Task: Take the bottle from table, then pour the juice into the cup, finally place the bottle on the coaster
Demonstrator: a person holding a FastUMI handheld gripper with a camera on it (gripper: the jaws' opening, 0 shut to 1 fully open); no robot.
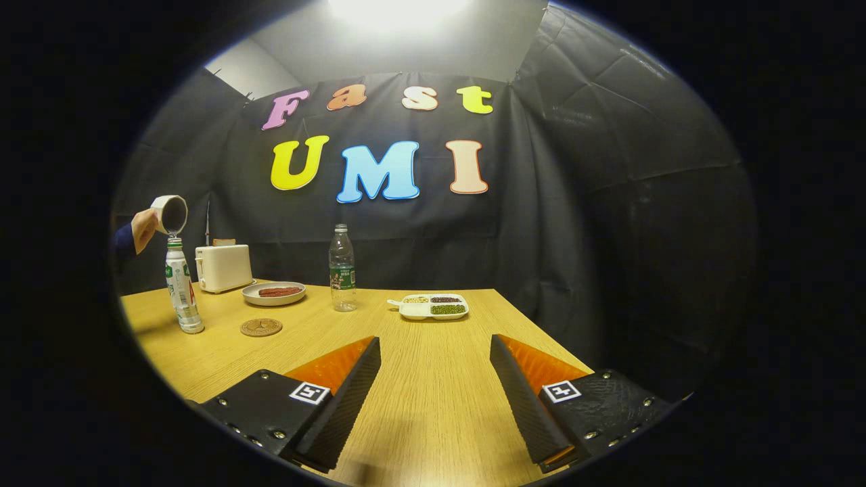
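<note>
Wooden tabletop [433, 379] stretches ahead of my tool [435, 389], whose fingers hang released with nothing between them. Far left, a hand [143, 228] tips a cup [170, 214] over the juice bottle [183, 287], its label too small to read. Near it I see the coaster [261, 327], then a toaster [224, 267], plate [274, 293], water bottle [342, 269], and divided tray [433, 306].

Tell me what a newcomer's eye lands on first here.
First, a hand tipping a cup over the mouth of a white bottle at the table's far side, beside the toaster. Next, the clear water bottle standing alone mid-table, between a plate and a divided tray. The tool hangs open over bare wood, well short of everything; the round coaster lies by the white bottle.
</note>
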